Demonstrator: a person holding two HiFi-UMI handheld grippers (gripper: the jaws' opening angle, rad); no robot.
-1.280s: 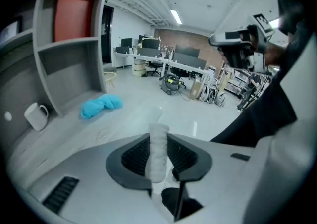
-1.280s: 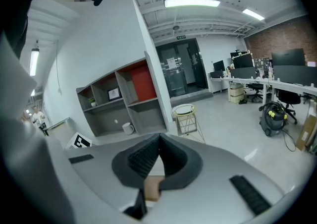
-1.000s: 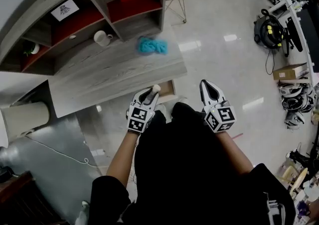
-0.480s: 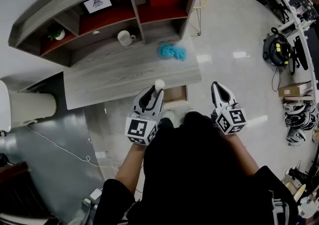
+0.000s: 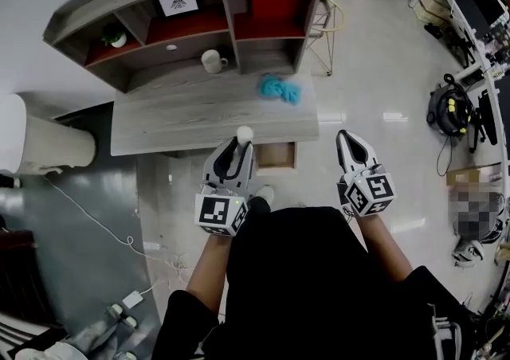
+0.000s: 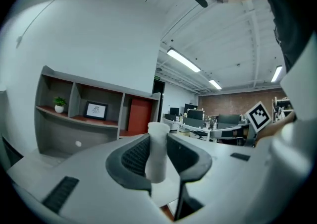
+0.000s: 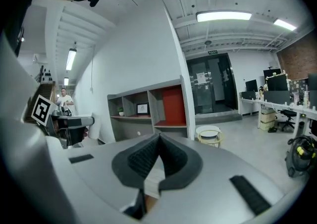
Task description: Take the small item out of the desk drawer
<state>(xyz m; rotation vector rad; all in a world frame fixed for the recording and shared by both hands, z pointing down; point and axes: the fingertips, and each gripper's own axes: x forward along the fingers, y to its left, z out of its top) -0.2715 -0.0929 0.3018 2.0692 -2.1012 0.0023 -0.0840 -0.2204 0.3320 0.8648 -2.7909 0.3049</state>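
"Head view first: where is the small white item [image 5: 245, 134]?"

"It stands upright in the jaws of the left hand-held gripper [image 5: 237, 146], in line with the front edge of the bench [image 5: 159, 123]. It is just left of the open drawer [image 5: 276, 156] and out of it. Left gripper view shows both ribbed pads pressing its sides, with its top poking past the tips."

"Why pinch it around the body?"

"My guess is that a grip on the sides of a slim cylinder stops it tipping while it is carried."

"And the right hand-held gripper [image 5: 344, 138]?"

"It's clenched, tips meeting, with nothing between them. It hangs over the floor just right of the drawer. I think it is simply kept out of the way, since the drawer is already open."

"What remains?"

"Probably setting the item down. There is bare wood in front of the mug [image 5: 212, 60] and the blue cloth [image 5: 280, 89], so neither should be in the way."
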